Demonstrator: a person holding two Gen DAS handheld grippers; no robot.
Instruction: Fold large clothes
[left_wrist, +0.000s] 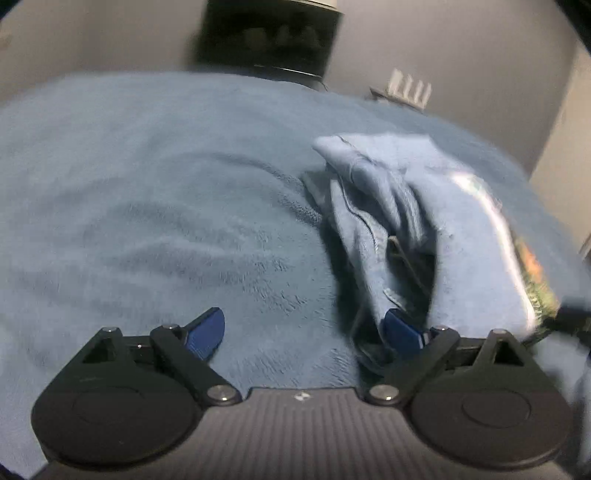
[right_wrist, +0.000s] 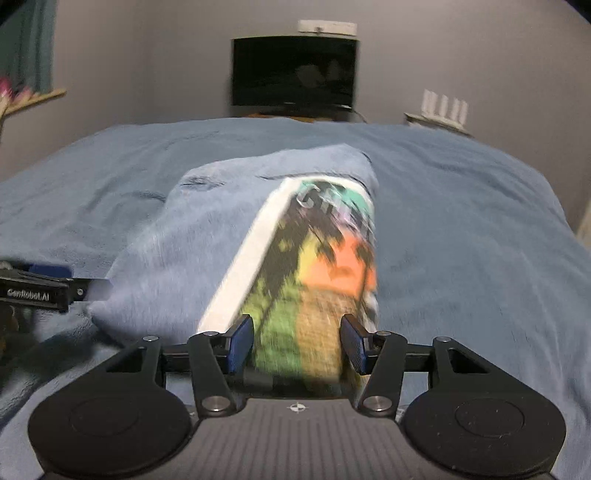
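Folded blue shirt (right_wrist: 173, 254) lies on the bed (right_wrist: 461, 229), print up. Left gripper (left_wrist: 304, 332) gapes wide, empty; right gripper (right_wrist: 297, 343) half-open, fingers (right_wrist: 242, 343) straddling the near hem, not pinching. Risk: either catches cloth withdrawing, dragging the fold open.

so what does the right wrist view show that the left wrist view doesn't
Only the right wrist view shows the shirt's colourful print face on, with palm shapes and lettering, a curtain and a shelf at the far left, and the right claw open over the print.

Only the left wrist view shows the shirt's bunched folds and dark inner gap, and the left claw wide open over bare blanket.

Both show the light blue shirt on the blue blanket, the dark screen and the white router behind.
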